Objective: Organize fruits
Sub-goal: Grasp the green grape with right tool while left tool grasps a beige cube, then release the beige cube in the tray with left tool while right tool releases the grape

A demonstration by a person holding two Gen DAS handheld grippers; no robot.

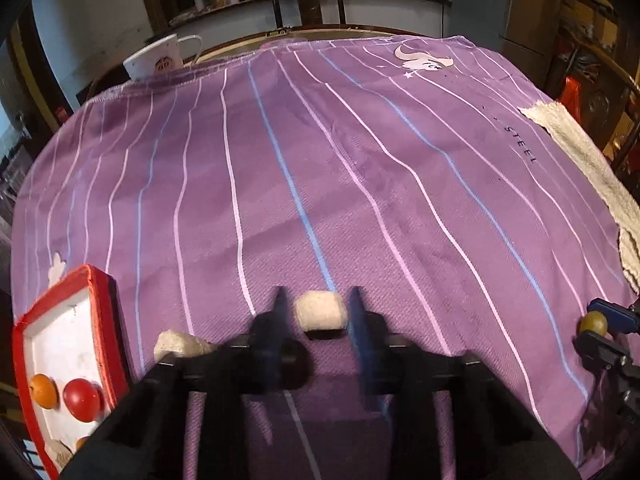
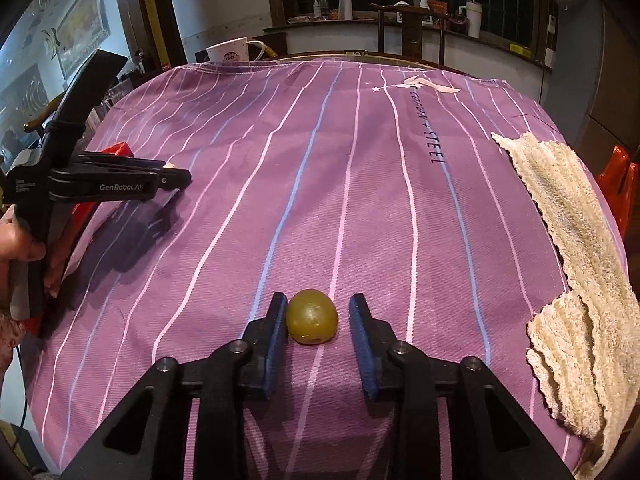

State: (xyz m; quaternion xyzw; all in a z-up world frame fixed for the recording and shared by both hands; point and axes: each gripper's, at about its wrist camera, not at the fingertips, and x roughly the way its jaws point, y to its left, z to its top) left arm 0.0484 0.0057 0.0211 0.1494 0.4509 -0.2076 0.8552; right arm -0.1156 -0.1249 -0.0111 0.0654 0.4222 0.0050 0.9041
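A rough beige lump [image 1: 320, 314] lies on the purple striped cloth [image 1: 360, 180] between the blue fingers of my left gripper [image 1: 318, 300], which is shut on it. A second beige lump [image 1: 182, 346] rests just to the left. The red-rimmed white tray [image 1: 96, 304] at the lower left holds an orange fruit [image 1: 42, 392] and a red fruit [image 1: 82, 400]. My right gripper [image 2: 318, 308] is shut on a small green fruit [image 2: 312, 318] that sits on the cloth [image 2: 340, 180]. The left wrist view shows that green fruit [image 1: 594, 322] pinched at the far right.
A white mug [image 1: 160, 58] stands at the table's far left edge. A cream towel [image 2: 572, 240] drapes over the right edge. A dark wooden chair [image 2: 412, 28] and a cluttered counter lie beyond the table. A person's hand [image 2: 16, 240] holds the left gripper's handle.
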